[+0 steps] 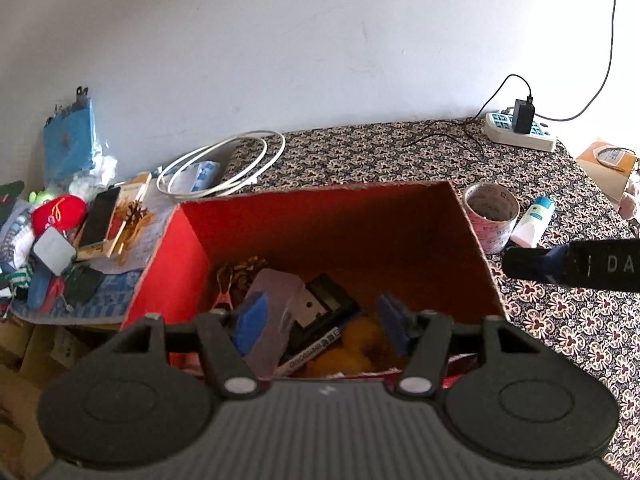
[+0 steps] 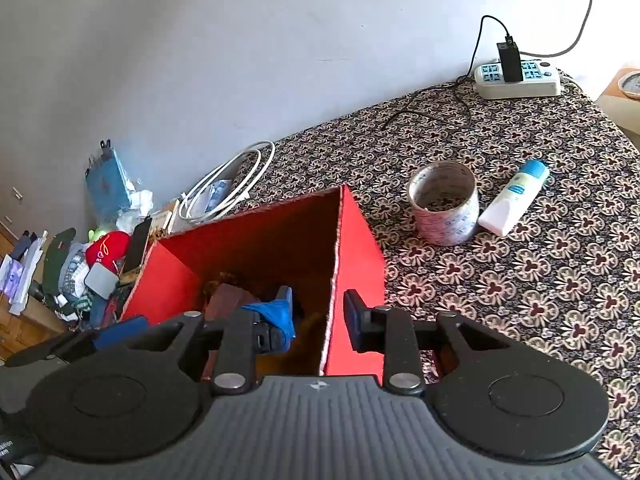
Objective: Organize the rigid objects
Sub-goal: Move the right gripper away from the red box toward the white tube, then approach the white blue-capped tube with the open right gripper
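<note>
1. Red box (image 1: 280,232) sits on the table (image 1: 560,320), under the left hand-held gripper (image 1: 320,320), jaws wide, holding nothing; only this view shows a marker (image 1: 316,350) inside.
2. Right hand-held gripper (image 2: 320,320) straddles the box's right wall, jaws apart, empty; tape roll (image 2: 444,204) and white bottle (image 2: 514,196) lie ahead-right.

Background of the scene: a white wall (image 1: 280,40) rises behind a table under a floral cloth (image 2: 520,280). A white power strip (image 2: 518,80) with a black charger (image 2: 509,62) plugged in lies at the far corner, its dark cable (image 1: 440,140) trailing across the cloth. A coiled white cable (image 1: 224,164) sits at the cloth's left edge.
</note>
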### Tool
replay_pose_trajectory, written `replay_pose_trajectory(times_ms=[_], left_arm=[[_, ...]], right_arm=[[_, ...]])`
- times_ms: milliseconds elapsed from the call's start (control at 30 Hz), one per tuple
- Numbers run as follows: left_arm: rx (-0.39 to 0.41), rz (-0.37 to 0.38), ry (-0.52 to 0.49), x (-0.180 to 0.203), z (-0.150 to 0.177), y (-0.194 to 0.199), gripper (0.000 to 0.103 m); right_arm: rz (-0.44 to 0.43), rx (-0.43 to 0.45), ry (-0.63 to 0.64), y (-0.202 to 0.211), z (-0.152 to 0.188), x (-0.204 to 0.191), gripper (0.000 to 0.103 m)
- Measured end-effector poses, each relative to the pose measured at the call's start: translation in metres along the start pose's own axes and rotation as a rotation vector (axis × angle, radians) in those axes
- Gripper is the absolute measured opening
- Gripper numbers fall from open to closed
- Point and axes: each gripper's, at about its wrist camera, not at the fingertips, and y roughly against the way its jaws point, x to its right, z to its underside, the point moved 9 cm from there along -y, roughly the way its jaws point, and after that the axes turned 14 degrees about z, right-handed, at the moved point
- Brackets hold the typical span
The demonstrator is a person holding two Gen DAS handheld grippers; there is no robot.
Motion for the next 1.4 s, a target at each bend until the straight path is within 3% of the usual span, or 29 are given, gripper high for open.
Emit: replay_pose_trajectory(times_ms=[433, 567, 767, 1200, 1400], left_arm=[[-0.019, -0.039, -0.003, 0.029, 0.007, 0.005, 0.064], [-0.024, -0.04, -0.028, 0.04, 0.007, 0.004, 0.065], [-0.034, -0.013, -0.068, 0.053, 0.004, -0.003, 0.066], [-0.042, 0.101, -0.16, 0.076, -0.002, -0.024, 0.071], [-0.073, 0.128, -0.182, 0.097, -0.002, -0.038, 0.072]], right_arm=[[0.014, -0.012, 0.053, 0.018, 0.008, 0.012, 0.011], [0.076, -0.035, 0.092, 0.02, 0.006, 0.023, 0.011], [0.129, 0.018, 0.047, 0.02, 0.001, 0.04, 0.012], [0.39, -0.014, 0.008, 0.014, 0.016, 0.078, 0.014], [0.43, -0.051, -0.013, 0.006, 0.023, 0.1, 0.015]])
